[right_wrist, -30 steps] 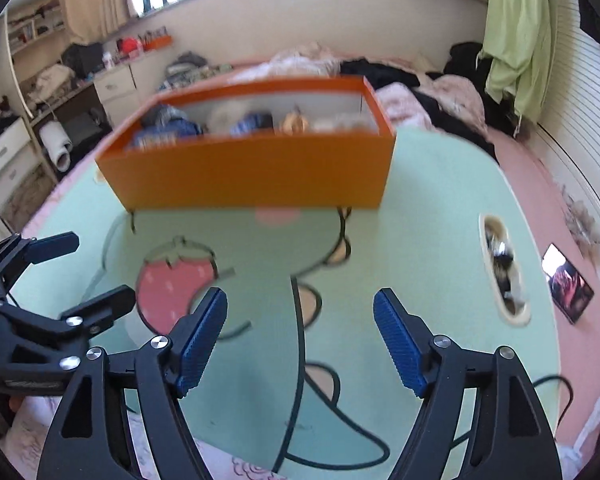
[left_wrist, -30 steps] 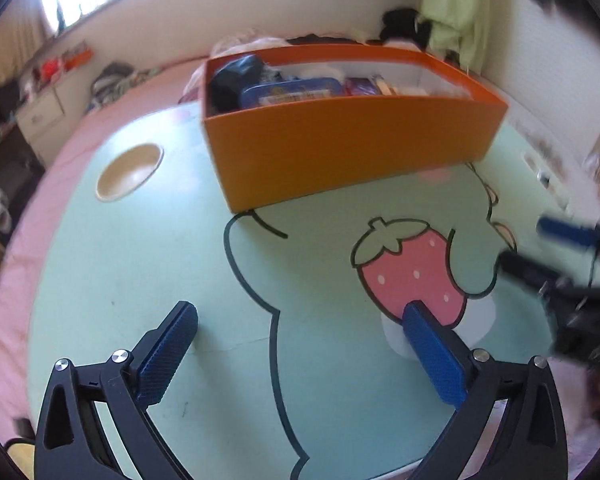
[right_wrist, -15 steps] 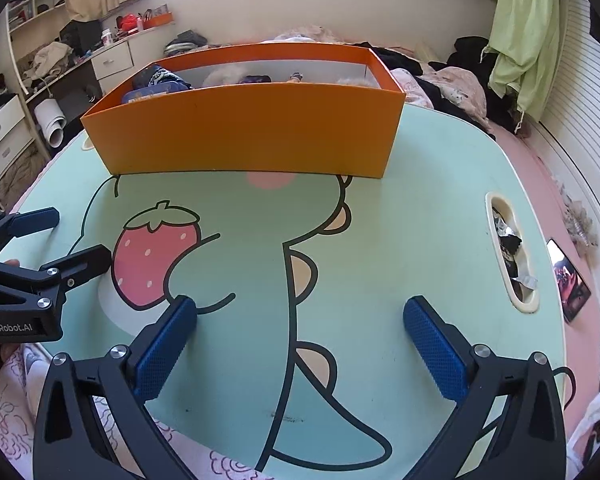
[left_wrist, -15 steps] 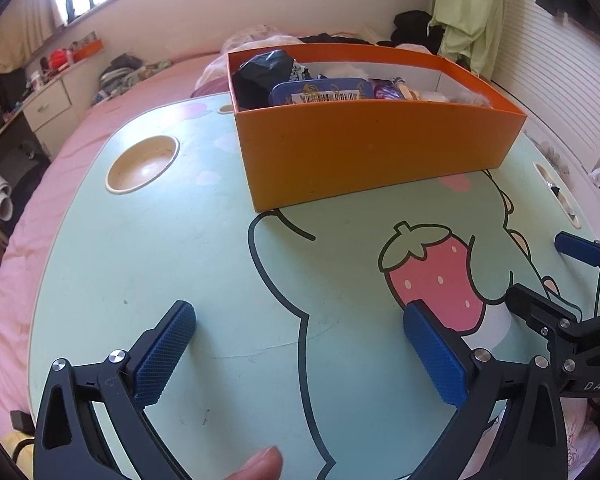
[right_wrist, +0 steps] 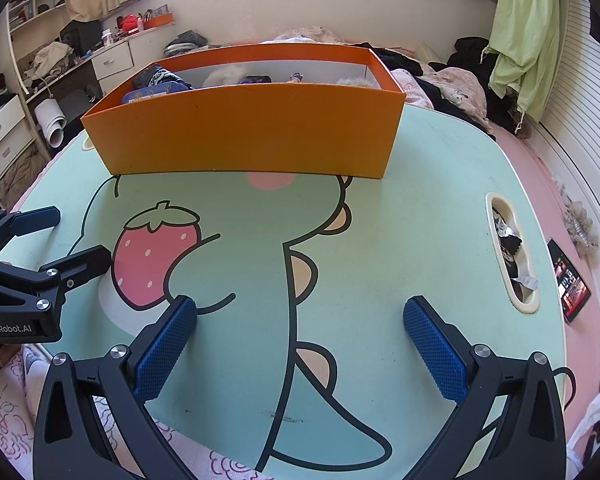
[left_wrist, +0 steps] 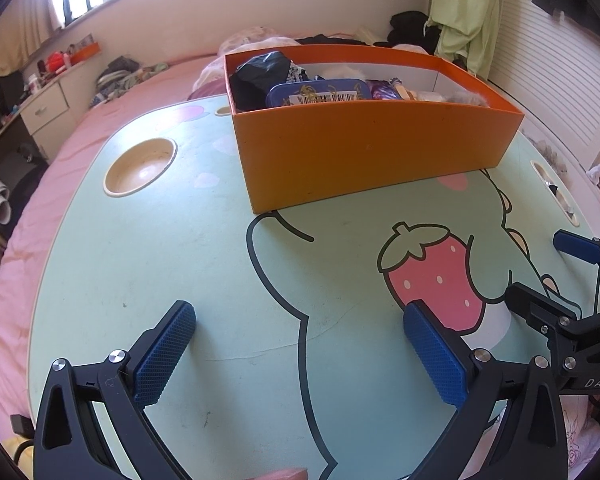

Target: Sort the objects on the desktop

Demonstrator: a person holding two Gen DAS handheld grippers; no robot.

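Both my claws are apart & empty: left claw (left_wrist: 298,354), right claw (right_wrist: 300,346). The orange box (left_wrist: 376,152), w/ the objects in it, stands straight ahead at far side of tabletop (left_wrist: 160,264), long axis left-right, about equally near to both.

A green cloth (right_wrist: 524,36) hangs by the wall. A phone (right_wrist: 570,282) lies on the pink bed (left_wrist: 112,120). White drawers (right_wrist: 114,60) stand near the window.

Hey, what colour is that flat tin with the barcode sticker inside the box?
Blue, with gold lettering. The tin shows best in the left wrist view.
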